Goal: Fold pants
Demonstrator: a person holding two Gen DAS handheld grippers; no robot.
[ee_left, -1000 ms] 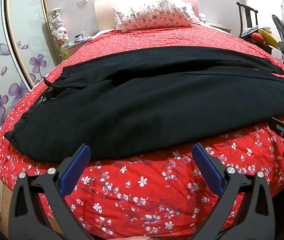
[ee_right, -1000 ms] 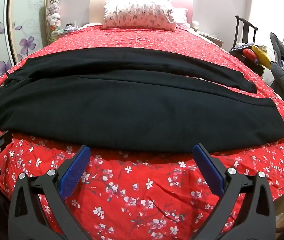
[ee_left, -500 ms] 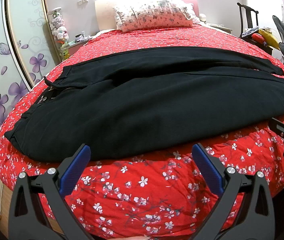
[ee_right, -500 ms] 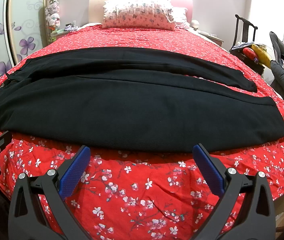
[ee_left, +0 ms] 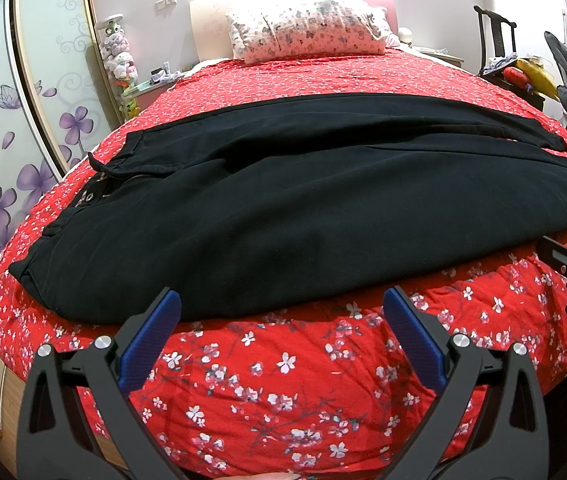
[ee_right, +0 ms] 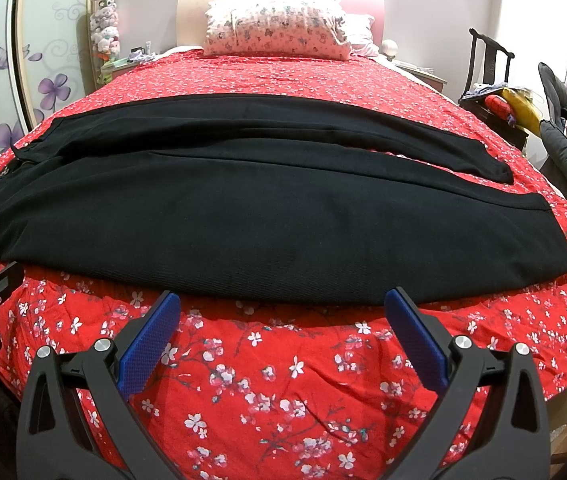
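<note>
Black pants (ee_left: 283, 208) lie flat across the red flowered bedspread (ee_left: 283, 380), waistband at the left, legs to the right; they also show in the right wrist view (ee_right: 267, 216). The far leg ends short of the near leg. My left gripper (ee_left: 282, 308) is open and empty, just above the near edge of the pants towards the waist end. My right gripper (ee_right: 282, 308) is open and empty, just above the near edge towards the leg ends. Each gripper shows at the edge of the other's view.
A flowered pillow (ee_right: 279, 28) lies at the headboard. A wardrobe with purple flower doors (ee_left: 7, 120) stands left of the bed. A dark chair (ee_right: 487, 68) with clothes and bags (ee_right: 523, 108) stands at the right.
</note>
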